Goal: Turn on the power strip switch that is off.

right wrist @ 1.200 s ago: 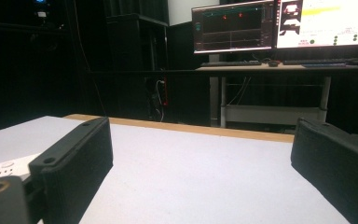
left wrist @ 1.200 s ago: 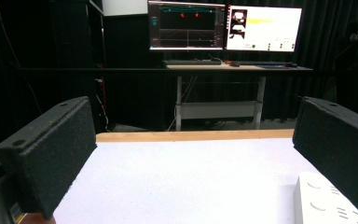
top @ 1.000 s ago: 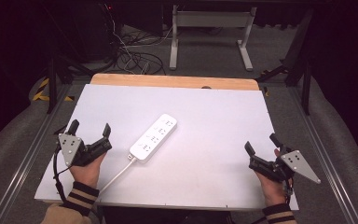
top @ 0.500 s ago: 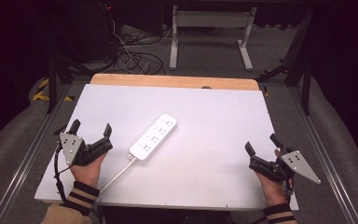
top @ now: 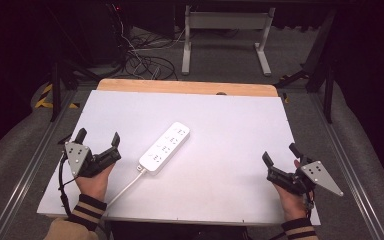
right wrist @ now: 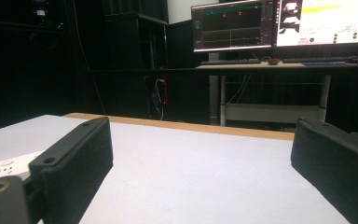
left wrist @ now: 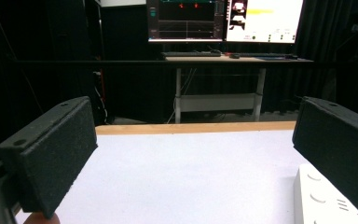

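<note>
A white power strip [top: 165, 147] lies slantwise near the middle of the white table [top: 230, 120], its white cable [top: 122, 189] running to the front edge. My left gripper [top: 98, 137] rests at the front left, open and empty, just left of the strip. The strip's corner [left wrist: 326, 200] peeks out beside the right jaw in the left gripper view. At the front right, my right gripper [top: 281, 153] rests open with nothing between its jaws. In the right gripper view the strip's end [right wrist: 2, 169] shows at the far left.
A wooden strip [top: 185, 87] runs along the table's far edge. Behind it stand a white desk frame [top: 225, 30] and loose cables on the floor [top: 145, 60]. Lit monitors [left wrist: 223, 21] sit on a desk behind the table.
</note>
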Demonstrator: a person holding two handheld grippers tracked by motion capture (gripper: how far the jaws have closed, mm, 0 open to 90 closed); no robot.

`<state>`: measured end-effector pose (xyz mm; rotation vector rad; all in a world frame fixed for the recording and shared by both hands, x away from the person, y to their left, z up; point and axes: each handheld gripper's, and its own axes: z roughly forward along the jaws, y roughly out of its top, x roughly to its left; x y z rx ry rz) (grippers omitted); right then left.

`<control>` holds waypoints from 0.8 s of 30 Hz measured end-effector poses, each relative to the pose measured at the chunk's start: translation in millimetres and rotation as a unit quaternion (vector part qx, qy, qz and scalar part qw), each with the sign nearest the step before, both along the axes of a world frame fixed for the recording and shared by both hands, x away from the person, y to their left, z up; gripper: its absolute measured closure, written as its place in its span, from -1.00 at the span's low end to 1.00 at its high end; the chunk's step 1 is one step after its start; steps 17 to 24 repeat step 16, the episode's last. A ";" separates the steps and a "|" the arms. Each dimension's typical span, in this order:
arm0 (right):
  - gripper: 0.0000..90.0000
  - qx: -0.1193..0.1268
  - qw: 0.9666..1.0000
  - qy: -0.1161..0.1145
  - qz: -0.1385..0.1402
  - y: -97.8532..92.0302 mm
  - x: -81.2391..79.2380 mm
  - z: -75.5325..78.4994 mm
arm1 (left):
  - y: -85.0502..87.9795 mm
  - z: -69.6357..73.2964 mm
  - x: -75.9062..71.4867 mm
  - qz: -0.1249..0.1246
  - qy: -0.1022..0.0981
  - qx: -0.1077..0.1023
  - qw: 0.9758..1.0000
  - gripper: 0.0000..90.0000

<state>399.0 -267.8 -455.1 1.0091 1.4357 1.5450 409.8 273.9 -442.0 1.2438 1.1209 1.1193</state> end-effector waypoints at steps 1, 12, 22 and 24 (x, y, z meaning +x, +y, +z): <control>-0.87 0.001 1.000 0.001 0.000 -0.1 0.2 -0.1 | 0.1 -0.1 0.3 -0.001 0.001 0.000 1.000 -0.99; -0.87 0.001 1.000 0.002 0.001 -0.2 1.3 -0.5 | 0.6 -0.3 1.7 0.002 0.004 0.000 1.000 -0.99; -0.87 0.002 1.000 0.001 0.000 -0.9 2.0 -0.4 | 0.0 -0.7 2.0 0.002 0.004 0.002 1.000 -0.99; -0.87 0.002 1.000 0.001 0.000 -0.9 2.0 -0.4 | 0.0 -0.7 2.0 0.002 0.004 0.002 1.000 -0.99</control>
